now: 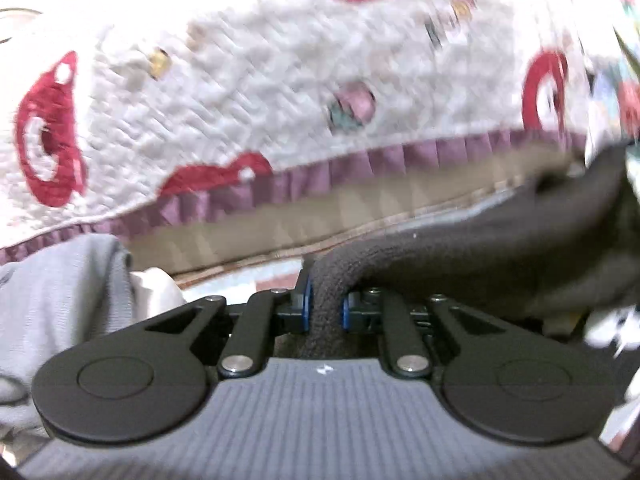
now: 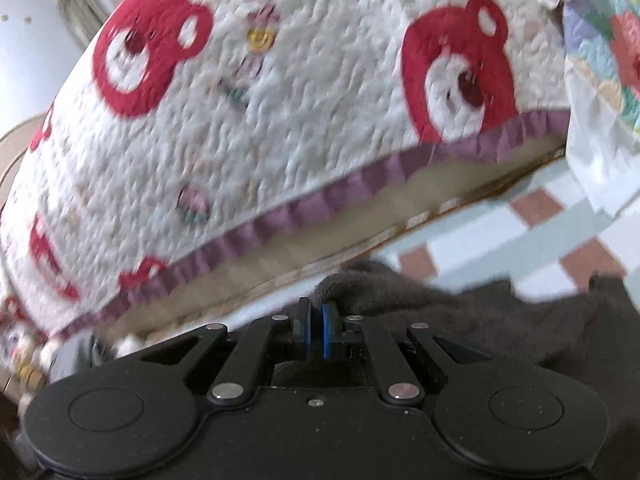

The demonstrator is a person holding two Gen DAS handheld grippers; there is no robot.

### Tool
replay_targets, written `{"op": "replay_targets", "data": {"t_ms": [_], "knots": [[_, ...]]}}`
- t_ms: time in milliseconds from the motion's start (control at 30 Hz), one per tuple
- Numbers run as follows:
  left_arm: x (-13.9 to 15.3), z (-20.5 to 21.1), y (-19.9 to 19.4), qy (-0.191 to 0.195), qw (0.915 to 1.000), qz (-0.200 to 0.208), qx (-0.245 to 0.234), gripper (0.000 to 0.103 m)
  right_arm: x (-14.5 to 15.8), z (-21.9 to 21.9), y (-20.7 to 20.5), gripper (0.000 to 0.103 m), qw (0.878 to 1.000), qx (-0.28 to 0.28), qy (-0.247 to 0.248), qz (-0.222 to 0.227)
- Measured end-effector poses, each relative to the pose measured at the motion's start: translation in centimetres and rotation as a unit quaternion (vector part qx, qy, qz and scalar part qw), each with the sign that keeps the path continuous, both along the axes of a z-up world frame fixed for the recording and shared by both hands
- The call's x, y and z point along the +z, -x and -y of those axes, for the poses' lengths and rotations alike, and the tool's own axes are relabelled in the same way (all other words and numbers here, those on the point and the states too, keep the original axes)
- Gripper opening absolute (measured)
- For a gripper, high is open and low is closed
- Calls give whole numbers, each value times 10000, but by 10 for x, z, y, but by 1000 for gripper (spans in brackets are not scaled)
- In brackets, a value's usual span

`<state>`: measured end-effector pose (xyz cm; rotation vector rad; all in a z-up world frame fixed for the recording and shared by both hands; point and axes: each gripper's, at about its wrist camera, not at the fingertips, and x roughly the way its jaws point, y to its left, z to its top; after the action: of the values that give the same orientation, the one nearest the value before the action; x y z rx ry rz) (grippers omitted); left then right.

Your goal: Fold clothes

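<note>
While both grippers clenched the dark knit garment, left gripper and right gripper held it off the bed's ruffled edge; thin pinches risked slipping.

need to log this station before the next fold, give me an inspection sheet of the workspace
surface: white quilted bedspread with red bear prints and purple ruffle trim, blurred
job's things: dark fleece garment, lifted, an edge in each gripper
clutter: grey garment at left
grippers: left gripper shut on the dark fleece garment; right gripper shut on another fold of it
cables: nothing seen
surroundings: checked floor, pale with red-brown squares; patchwork quilt at right
</note>
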<state>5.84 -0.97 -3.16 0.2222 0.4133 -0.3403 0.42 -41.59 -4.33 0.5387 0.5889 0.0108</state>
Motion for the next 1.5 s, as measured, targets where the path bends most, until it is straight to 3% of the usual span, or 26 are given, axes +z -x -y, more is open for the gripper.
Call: {"op": "replay_targets", "data": {"t_ms": [133, 200, 267, 300, 367, 467, 567, 600, 633, 700, 767, 800, 867, 1067, 1100, 1133, 1167, 1200, 1367, 1500], "knots": [[-13, 4, 13, 52, 9981, -606, 3, 13, -41, -11, 18, 15, 9948, 156, 301, -965], [-31, 4, 12, -1, 9935, -1136, 37, 13, -59, -8, 25, 22, 9940, 3, 31, -1097], [-46, -1, 6, 118, 9860, -1660, 30, 13, -65, -8, 27, 43, 9931, -90, -153, -1158], [-49, -4, 5, 223, 9836, -1791, 28, 14, -65, -9, 27, 44, 9930, -118, -173, -1158], [-52, -6, 4, 288, 9823, -1853, 46, 14, -58, -14, 22, 46, 9933, -72, -91, -1153], [-51, -3, 7, 44, 9865, -1636, 8, 15, -56, -27, 7, 62, 9920, -27, 86, -1256], [-54, -1, 10, -111, 9882, -1526, -16, 16, -69, -34, -11, 59, 9890, -184, 170, -1457], [-54, 0, 12, -165, 9888, -1480, -35, 17, -75, -35, -17, 45, 9884, -279, 190, -1481], [-54, 1, 13, -231, 9896, -1415, -71, 19, -74, -34, -19, 12, 9898, -318, 174, -1379], [-55, 3, 17, -334, 9907, -1306, -179, 20, -61, -26, -14, 12, 9957, -358, 30, -858], [-59, 5, 16, -425, 9894, -1362, -288, 42, -36, -17, -1, 12, 9991, -404, -119, -80], [-63, 7, 15, -443, 9868, -1508, -378, 48, -23, -13, 4, 11, 9990, -437, -46, 103], [-72, 14, 14, -529, 9839, -1614, -553, 49, -7, -7, 9, 11, 9986, -441, 4, 278], [-105, 46, 12, -1474, 9795, -1204, -659, 59, 2, 9, 17, 11, 9965, -643, -302, 445], [-105, 44, 11, -1470, 9800, -1190, -623, 59, 3, 10, 18, 11, 9962, -660, -303, 479], [-103, 40, 11, -1406, 9812, -1182, -590, 46, 4, 11, 18, 11, 9961, -672, -271, 508], [-96, 35, 10, -1294, 9832, -1182, -510, 20, 5, 10, 17, 11, 9964, -641, -214, 512], [-88, 30, 10, -1160, 9853, -1185, -408, 13, 5, 8, 15, 11, 9968, -595, -150, 506], [-27, -4, 19, -512, 9965, -635, 161, 10, 4, -2, 14, 11, 9986, -238, 135, 459], [36, -26, 51, -35, 9993, -96, 358, 10, 5, 4, 29, 12, 9955, 160, -355, 862]]}}
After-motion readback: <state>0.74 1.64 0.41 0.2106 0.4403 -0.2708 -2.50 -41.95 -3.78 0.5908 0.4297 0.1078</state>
